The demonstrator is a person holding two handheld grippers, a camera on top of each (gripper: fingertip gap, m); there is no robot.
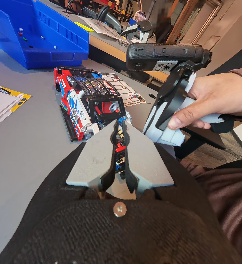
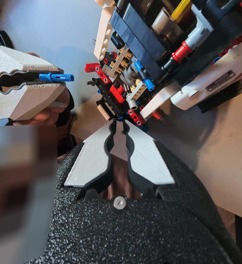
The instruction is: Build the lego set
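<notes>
Right wrist view: the left gripper (image 2: 66,80) pinches a blue pin (image 2: 56,77) just left of the lego car (image 2: 153,64), which lies on the grey table (image 1: 24,142). The right gripper (image 2: 119,121) stands slightly parted at the car's exposed end, clamping nothing I can make out

Car (image 1: 80,102): red body w/ white side panels, blue streaks, black roof w/ multicolour stickers; red seat, grey steering wheel. Bin (image 1: 46,35) far left: bright blue. Counter (image 1: 24,142): plain grey. Booklet (image 1: 5,100) left: white pages, yellow edge. Left claw (image 2: 66,77): pale grey, black wavy inner lining, w/ blue pin (image 2: 56,77). Right claw (image 2: 119,121): same grey/black, speckled black base.
</notes>
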